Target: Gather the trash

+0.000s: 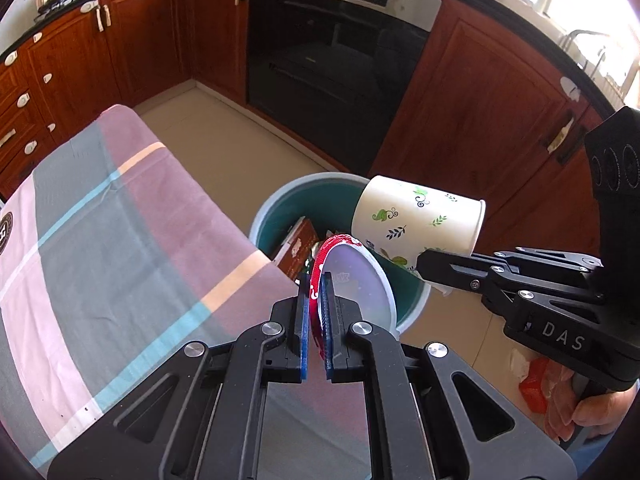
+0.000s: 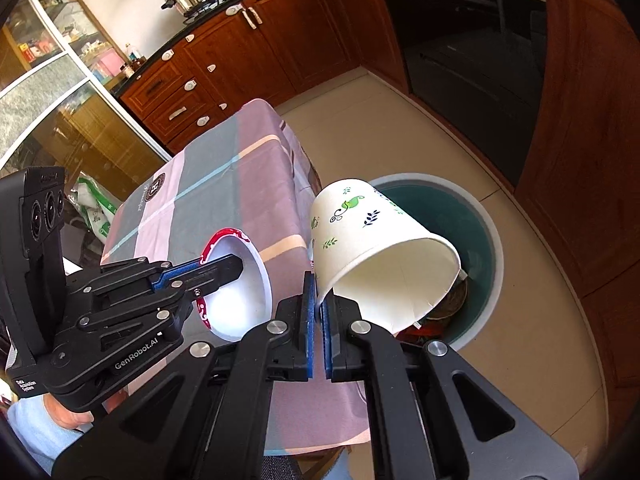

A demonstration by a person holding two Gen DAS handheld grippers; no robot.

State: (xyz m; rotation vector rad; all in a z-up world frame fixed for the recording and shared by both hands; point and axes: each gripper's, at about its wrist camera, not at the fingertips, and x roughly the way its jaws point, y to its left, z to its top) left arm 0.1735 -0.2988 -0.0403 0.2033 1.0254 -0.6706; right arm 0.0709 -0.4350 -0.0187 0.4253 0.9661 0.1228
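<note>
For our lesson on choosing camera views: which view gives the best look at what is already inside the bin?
The left wrist view. It looks into the bin, showing a brown carton against its teal wall. In the right wrist view, the paper cup covers much of the opening, leaving only teal wall and dark scraps below the cup's rim.

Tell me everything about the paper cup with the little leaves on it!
The paper cup is white with small green and dark blue leaves and swirls printed on its outside; inside it is plain and looks empty. It is tipped over, mouth pointing down and sideways. The right gripper pinches its rim, holding it in the air above the teal trash bin, beside the cloth-covered table. Only the gripper touches it.
</note>
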